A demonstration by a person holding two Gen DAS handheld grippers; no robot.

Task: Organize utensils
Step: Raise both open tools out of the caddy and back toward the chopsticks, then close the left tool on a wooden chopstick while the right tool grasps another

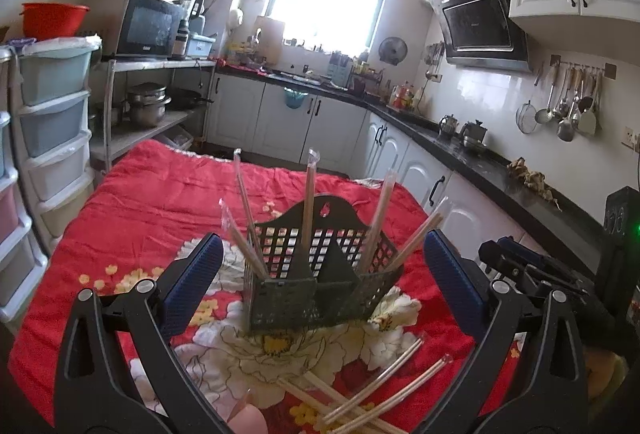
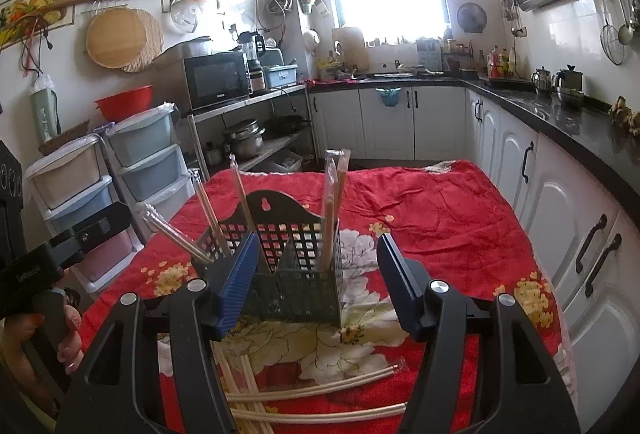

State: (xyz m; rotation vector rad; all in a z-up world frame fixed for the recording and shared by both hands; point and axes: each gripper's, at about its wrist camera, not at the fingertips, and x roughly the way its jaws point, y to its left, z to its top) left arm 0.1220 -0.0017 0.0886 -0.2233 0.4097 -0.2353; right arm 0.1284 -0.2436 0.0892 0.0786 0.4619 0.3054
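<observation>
Both my grippers, left (image 1: 320,274) and right (image 2: 316,274), stand wide apart and empty. Ahead of them, between the fingers, sits one black utensil basket (image 1: 316,290) on the red floral cloth (image 1: 152,193), five wrapped chopstick pairs (image 1: 308,193) upright in it. Nearer me, below the jaws, about five loose pairs (image 2: 320,390) lie crossed.
</observation>
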